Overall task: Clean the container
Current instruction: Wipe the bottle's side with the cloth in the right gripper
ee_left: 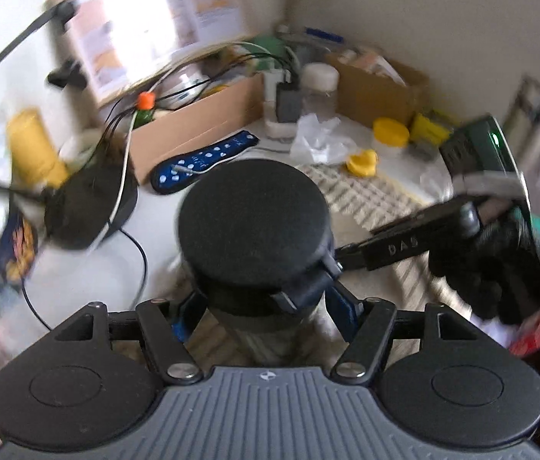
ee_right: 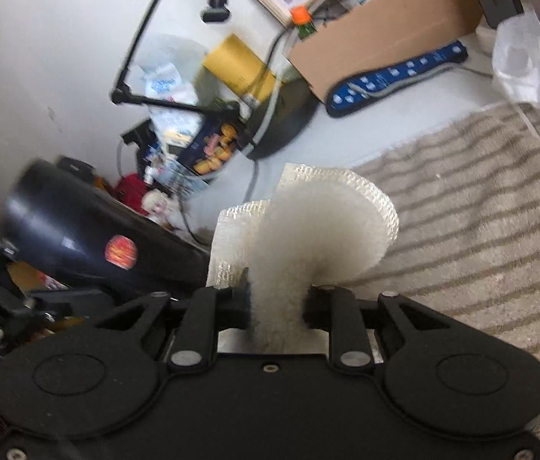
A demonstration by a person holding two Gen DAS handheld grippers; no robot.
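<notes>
A: Where is the container?

B: In the left wrist view it stands dead centre, just ahead of the left gripper. The container is a dark bottle with a round black lid on top and a clear lower body. Its body sits between the two blue-padded fingers, which hug it from both sides just under the lid, so the left tongs are clamped on it.

A: And the right tongs?

B: The right gripper is squeezed nearly closed on a white sponge. The sponge is pinched at its near end between the jaws and fans out beyond them, folded into a curl, with a mesh-textured layer on its outer face.

A: Do the two meet?

B: In the right wrist view the container lies to the left of the sponge, tilted, showing a round orange sticker on its dark side. Whether sponge and bottle touch, I cannot tell. In the left wrist view the right gripper comes in from the right, held by a gloved hand.

A: What is underneath?

B: A striped towel on a white table. Farther off sit a cardboard box, a blue power strip, a crumpled plastic bag and a yellow lid.
</notes>
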